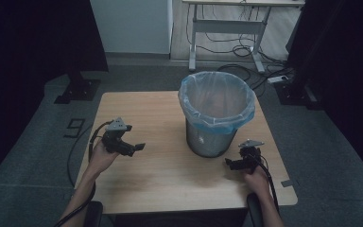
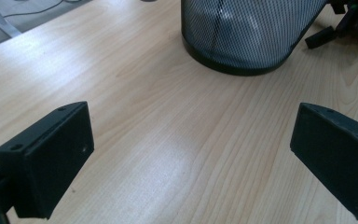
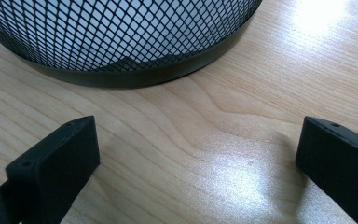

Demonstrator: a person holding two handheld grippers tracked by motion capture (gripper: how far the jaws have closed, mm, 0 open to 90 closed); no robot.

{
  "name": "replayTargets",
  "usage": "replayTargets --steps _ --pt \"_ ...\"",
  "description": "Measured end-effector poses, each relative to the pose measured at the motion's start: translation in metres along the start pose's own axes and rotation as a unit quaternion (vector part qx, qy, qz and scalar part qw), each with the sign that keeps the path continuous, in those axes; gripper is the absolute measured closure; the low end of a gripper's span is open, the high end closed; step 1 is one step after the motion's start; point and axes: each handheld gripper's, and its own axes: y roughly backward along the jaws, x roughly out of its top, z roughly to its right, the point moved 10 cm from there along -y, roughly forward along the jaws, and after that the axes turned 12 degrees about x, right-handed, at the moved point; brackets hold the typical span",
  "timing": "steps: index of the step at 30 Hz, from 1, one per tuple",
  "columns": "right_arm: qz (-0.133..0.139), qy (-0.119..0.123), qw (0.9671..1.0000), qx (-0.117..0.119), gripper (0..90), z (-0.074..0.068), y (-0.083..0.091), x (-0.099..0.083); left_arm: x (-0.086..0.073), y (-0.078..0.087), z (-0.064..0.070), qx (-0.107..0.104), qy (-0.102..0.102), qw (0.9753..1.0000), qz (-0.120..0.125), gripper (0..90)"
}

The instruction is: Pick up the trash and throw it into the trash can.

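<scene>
1. Standing upright near the table's point(image 1: 137, 101) far middle is a mesh bin point(image 1: 216, 116), lined with a blue bag point(image 1: 217, 124).
2. Right tool point(image 1: 232, 163), jaws spread and empty, sits just beside the bin's base, aimed left toward it: the nearer hand.
3. Left tool point(image 1: 132, 147), jaws likewise wide and empty, hovers well apart, pointing right at the bin.

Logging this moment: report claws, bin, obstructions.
Left claw open, empty, over bare table. Right claw open, empty, near mesh bin. Bin upright, blue liner in. Nothing between claws and bin.
</scene>
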Motion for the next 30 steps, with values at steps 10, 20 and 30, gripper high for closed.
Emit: replayTargets --steps 10,20,30 --pt "0.0 0.0 1.0 0.0 0.0 0.0 0.0 0.0 -0.031 -0.016 0.008 0.006 0.004 0.9999 -0.009 0.0" --pt "0.0 -0.001 1.0 0.0 0.0 0.0 0.0 0.0 -0.062 -0.035 0.019 0.011 -0.005 0.9992 -0.038 0.0" --pt "0.0 0.0 1.0 0.0 0.0 0.0 0.0 0.0 -0.09 -0.052 0.027 0.013 -0.03 0.9949 -0.095 0.0"
